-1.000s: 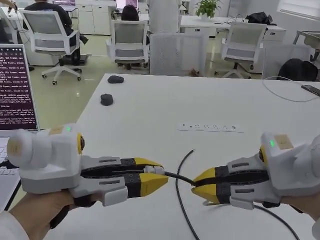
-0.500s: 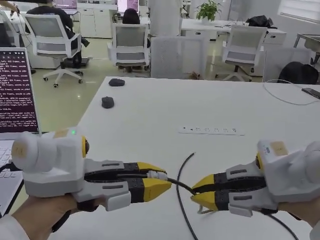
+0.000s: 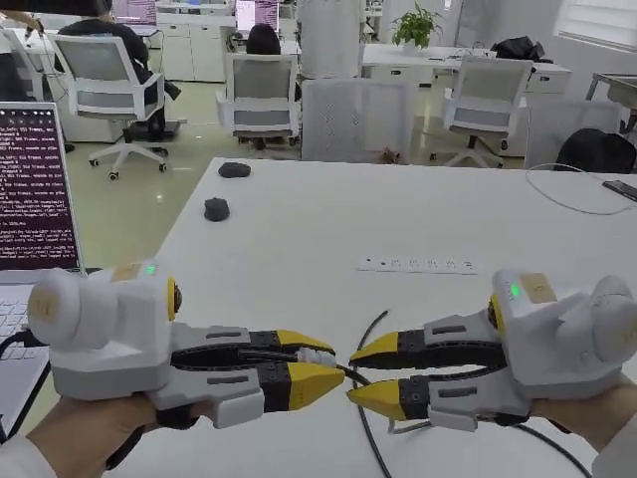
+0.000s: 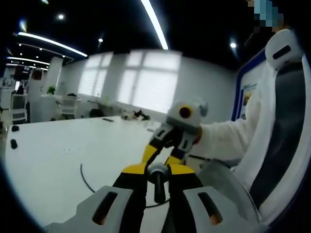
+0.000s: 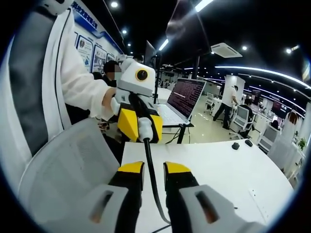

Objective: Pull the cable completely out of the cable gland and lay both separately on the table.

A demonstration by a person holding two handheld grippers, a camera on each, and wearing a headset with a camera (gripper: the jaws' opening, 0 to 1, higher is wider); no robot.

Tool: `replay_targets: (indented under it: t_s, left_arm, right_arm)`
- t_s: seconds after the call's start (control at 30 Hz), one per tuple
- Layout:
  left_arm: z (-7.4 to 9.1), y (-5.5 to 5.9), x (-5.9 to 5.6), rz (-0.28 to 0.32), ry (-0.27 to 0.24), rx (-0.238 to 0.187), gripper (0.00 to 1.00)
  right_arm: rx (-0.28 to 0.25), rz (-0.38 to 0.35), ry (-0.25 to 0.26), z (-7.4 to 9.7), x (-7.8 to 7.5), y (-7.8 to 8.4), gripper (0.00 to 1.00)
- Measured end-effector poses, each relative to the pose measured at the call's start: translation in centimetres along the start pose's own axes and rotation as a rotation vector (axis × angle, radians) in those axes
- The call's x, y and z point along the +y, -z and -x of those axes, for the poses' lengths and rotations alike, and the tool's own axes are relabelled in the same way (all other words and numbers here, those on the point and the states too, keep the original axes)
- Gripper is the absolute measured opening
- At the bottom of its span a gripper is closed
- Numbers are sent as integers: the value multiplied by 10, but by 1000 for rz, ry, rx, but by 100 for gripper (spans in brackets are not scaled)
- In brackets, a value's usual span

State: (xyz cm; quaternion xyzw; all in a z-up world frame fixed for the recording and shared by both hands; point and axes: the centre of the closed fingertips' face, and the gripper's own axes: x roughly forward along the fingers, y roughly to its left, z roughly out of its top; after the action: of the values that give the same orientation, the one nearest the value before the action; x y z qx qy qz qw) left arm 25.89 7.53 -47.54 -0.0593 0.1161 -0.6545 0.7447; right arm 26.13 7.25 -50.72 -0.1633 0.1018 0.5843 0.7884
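Laptop (image 3: 38, 189) beside table (image 3: 299, 229); power strip (image 3: 418, 265) on it

Black cable (image 3: 369, 329); white cable gland (image 5: 145, 130); white table (image 3: 448, 219) — purple laptop screen (image 3: 35, 189).

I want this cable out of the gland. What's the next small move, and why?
Probably shut the right gripper on the cable, then pull away. Its jaws stand open around the cable, close to the gland, which the left gripper holds clamped.
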Motion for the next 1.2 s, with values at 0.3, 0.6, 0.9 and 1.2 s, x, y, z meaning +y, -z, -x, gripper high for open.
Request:
replay_targets:
  t_s: [0.3,0.6,0.9,1.2]
  left_arm:
    - [0,-1,1,-1,-1,-4,16]
    - [0,0,3,-4,-3,-2,16]
    - [6,2,8,0,-17,-4,16]
    - [11,0,13,6,-33,-14,16]
  right_arm:
    - [-5,-2,-18,-2,2,-1,4]
    - [-2,-2,-24,-3,2,1,4]
    - [65,-1,-19,-3,-2,24,3]
    - [100,-29,1,1,-9,43,3]
